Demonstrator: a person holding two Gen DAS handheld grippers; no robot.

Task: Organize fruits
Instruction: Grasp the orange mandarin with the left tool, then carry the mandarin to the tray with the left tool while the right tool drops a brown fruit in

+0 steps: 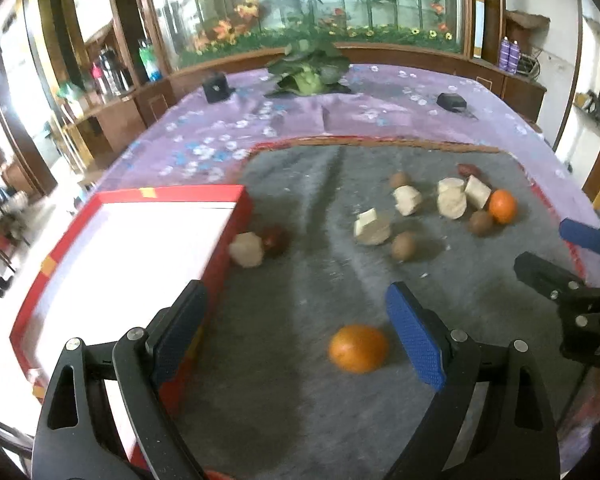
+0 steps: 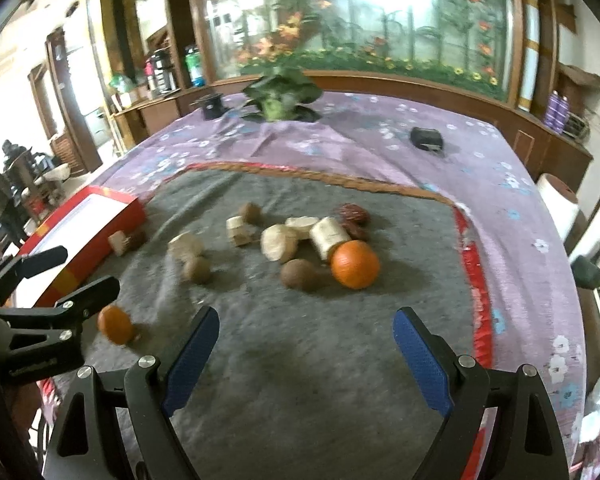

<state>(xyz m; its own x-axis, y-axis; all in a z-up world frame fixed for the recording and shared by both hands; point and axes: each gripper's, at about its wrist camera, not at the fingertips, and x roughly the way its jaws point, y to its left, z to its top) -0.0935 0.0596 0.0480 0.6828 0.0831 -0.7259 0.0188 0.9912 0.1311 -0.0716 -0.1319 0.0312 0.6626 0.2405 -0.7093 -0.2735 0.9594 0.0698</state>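
Left gripper (image 1: 296, 336): jaws wide, empty, near orange (image 1: 357, 348) lies between its fingers (blurred).
Right gripper (image 2: 304, 354): wide, empty.
Fruit pile (image 2: 300, 236): on grey mat (image 2: 300, 380).
Red box (image 1: 140, 256): left.

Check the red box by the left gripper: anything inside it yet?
The red box shows only a bare white bottom in the left wrist view; no fruit inside. Its near corner is covered by the left gripper, so that part cannot be seen.
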